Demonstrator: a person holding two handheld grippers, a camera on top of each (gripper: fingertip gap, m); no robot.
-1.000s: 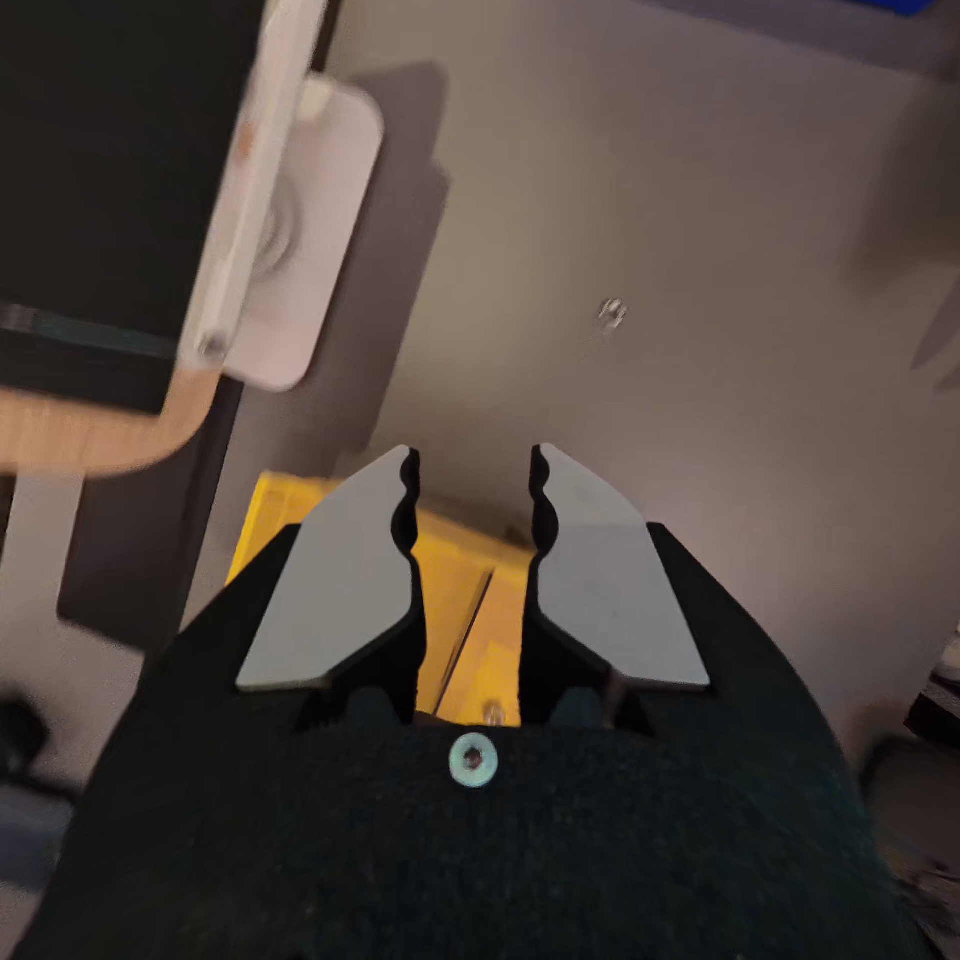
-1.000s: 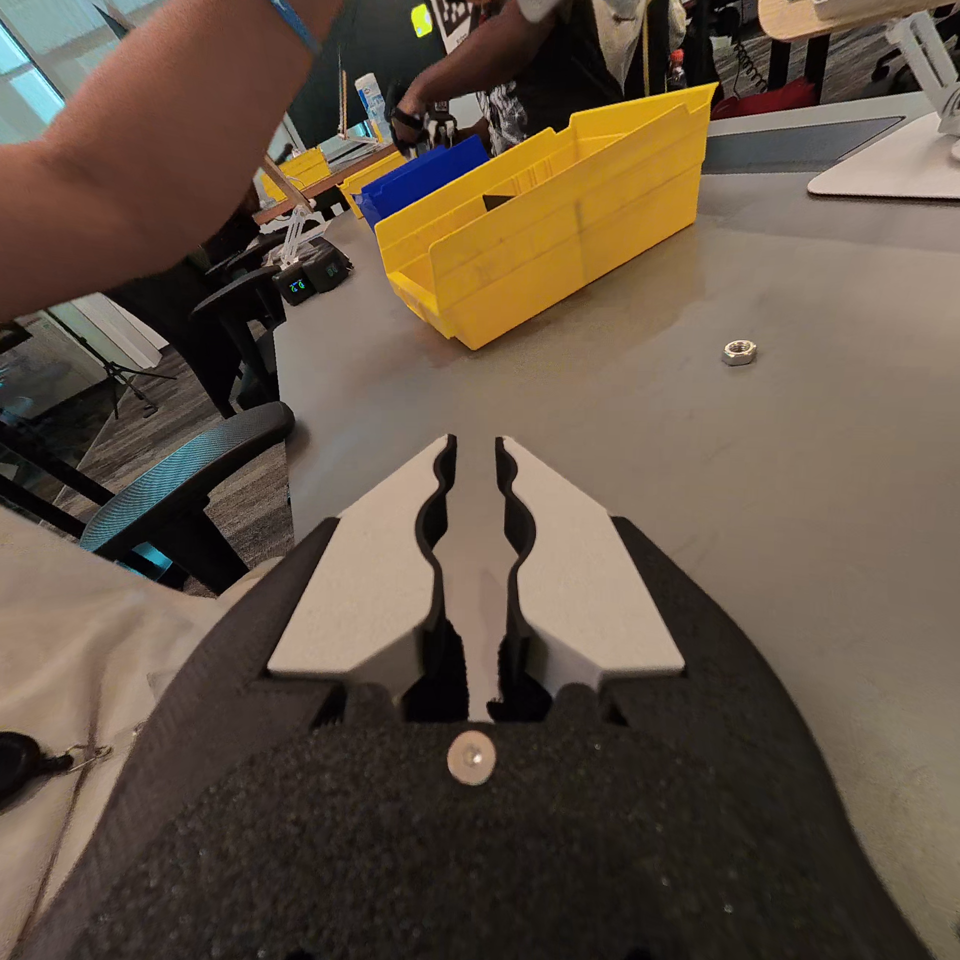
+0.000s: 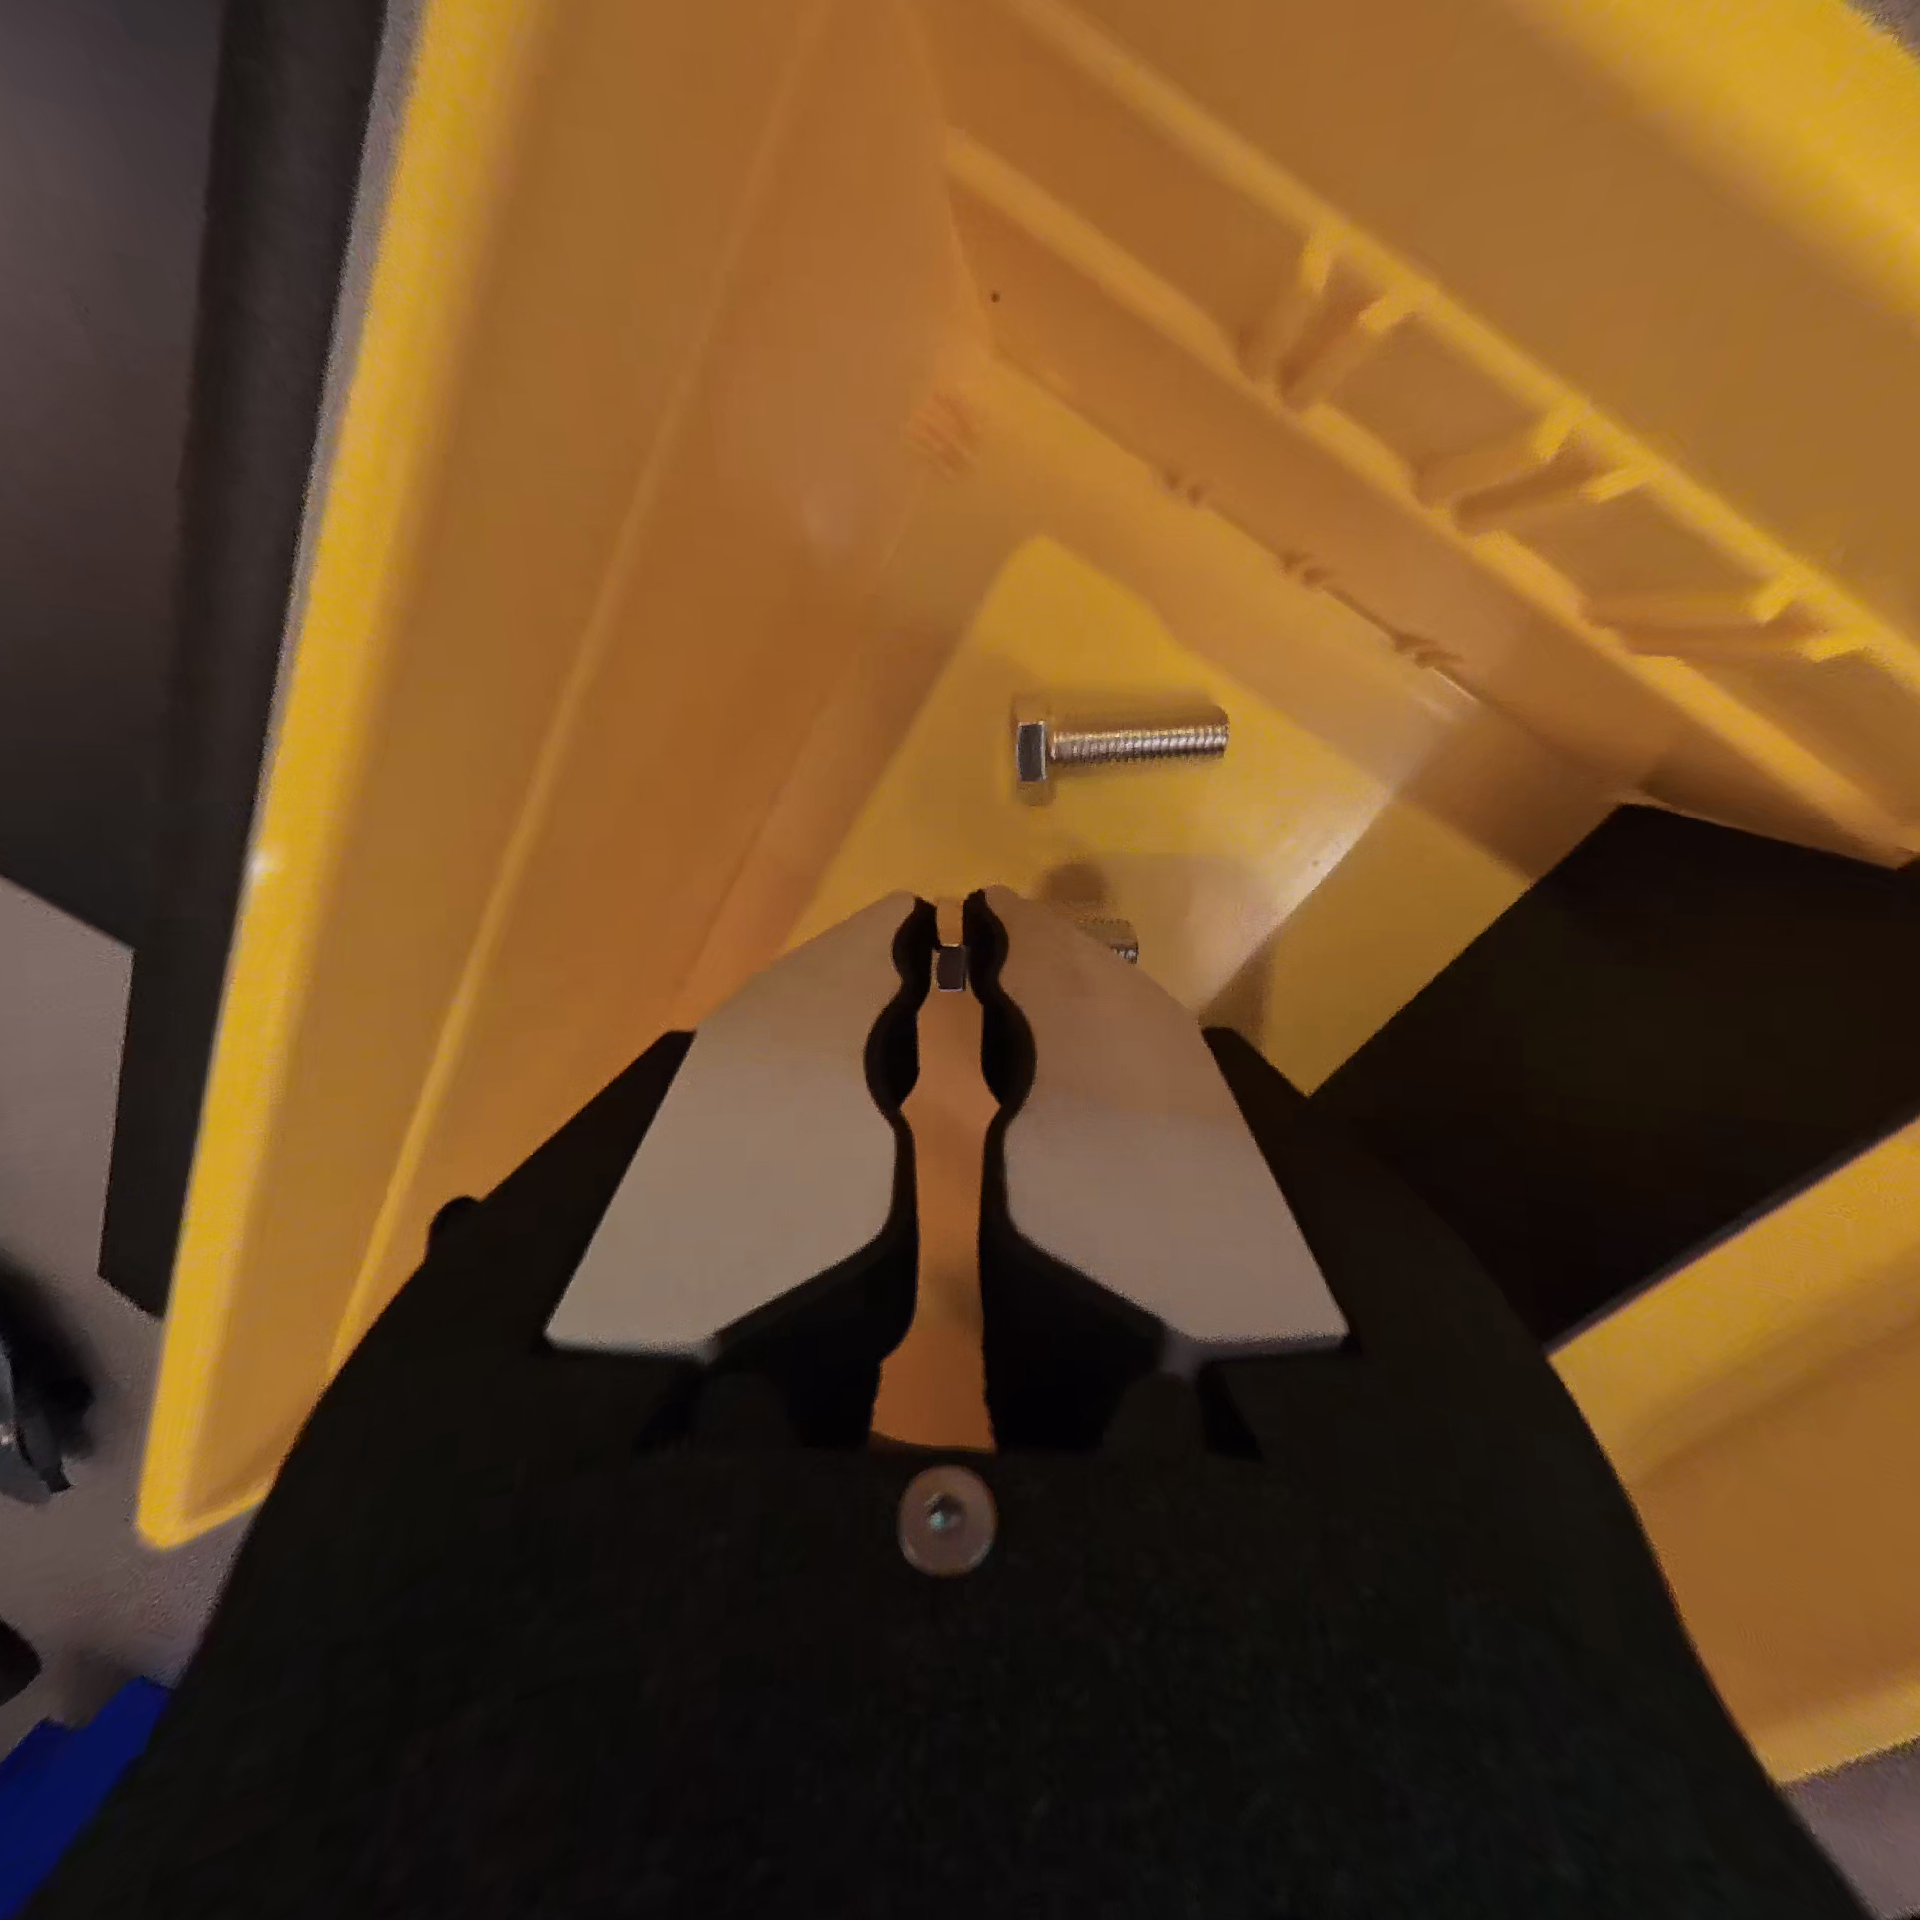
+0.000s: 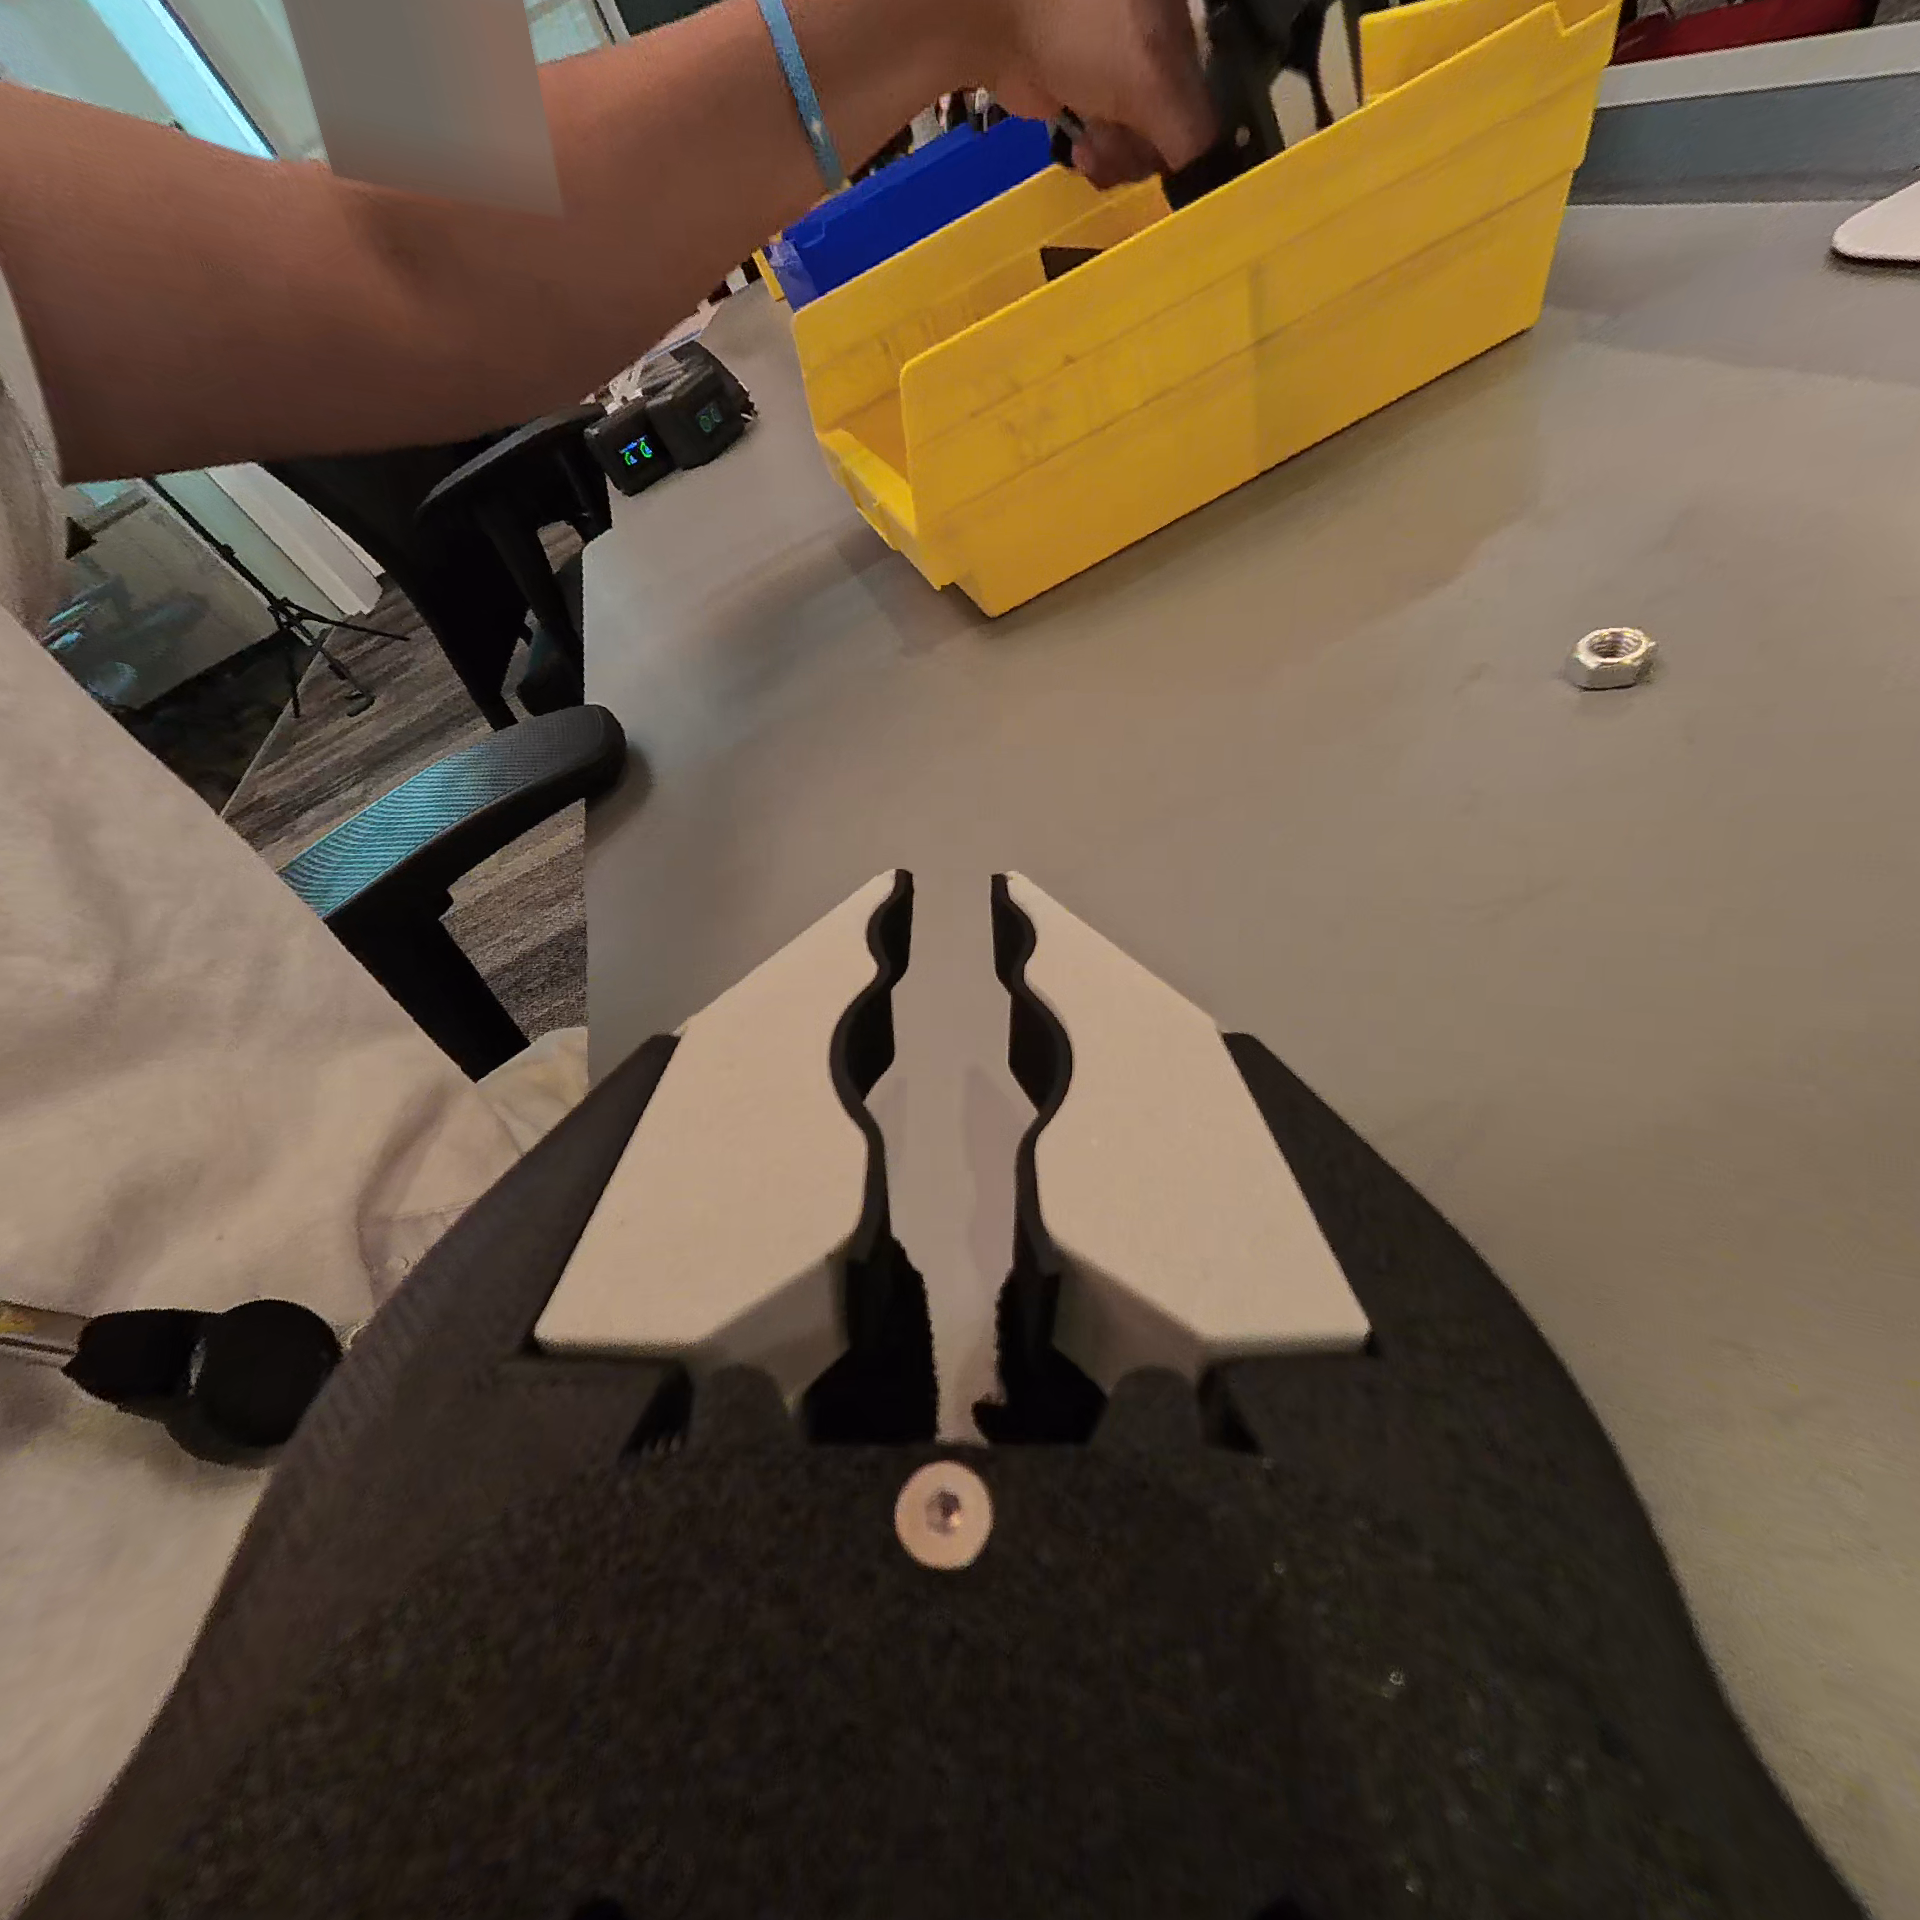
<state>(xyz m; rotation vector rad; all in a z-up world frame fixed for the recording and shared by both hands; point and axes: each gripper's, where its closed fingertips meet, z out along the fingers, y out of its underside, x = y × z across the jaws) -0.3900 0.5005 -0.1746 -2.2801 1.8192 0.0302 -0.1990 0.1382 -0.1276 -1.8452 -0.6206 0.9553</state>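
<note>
My left gripper reaches down into a yellow bin. Its pads are closed on the head of a small silver bolt. The bolt's threaded end peeks out past the right finger. A second silver bolt lies loose on the bin floor just beyond the fingertips. In the right wrist view the same bin stands on the grey table, and a hand holds the left gripper inside it. My right gripper is open and empty, low over the table.
A silver hex nut lies on the table to the right of the bin. A blue bin stands behind the yellow one. A person's forearm crosses the upper left. A chair armrest sits off the table's left edge.
My left gripper moved from above the table and bin edge down into the yellow bin, and its jaws narrowed onto the bolt head. The right gripper has barely moved and stays open.
</note>
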